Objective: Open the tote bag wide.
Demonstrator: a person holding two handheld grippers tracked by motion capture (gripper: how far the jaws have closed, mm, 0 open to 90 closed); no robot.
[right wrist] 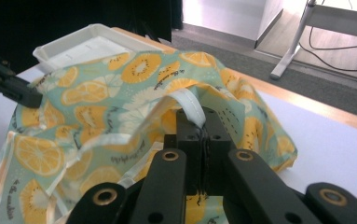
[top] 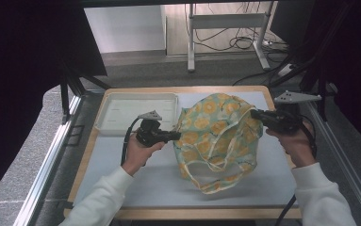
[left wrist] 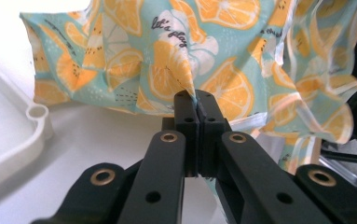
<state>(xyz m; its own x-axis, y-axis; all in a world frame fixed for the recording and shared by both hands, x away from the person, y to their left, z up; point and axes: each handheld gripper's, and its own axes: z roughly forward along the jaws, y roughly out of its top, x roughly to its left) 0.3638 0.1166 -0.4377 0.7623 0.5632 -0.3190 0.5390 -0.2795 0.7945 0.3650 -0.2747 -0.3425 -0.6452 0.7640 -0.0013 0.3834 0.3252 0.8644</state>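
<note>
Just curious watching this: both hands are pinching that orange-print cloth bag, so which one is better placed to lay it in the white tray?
Probably the left. The left gripper pinches the bag right beside the tray; the right gripper holds the far side.

The teal, orange-slice-printed cloth bag [top: 218, 136] looks thin, soft and matt, with smooth cream tape handles. At upper left, the white plastic tray [top: 103, 121] has a faint sheen. The pale table mat [top: 168, 181] looks matt over a wooden edge.
</note>
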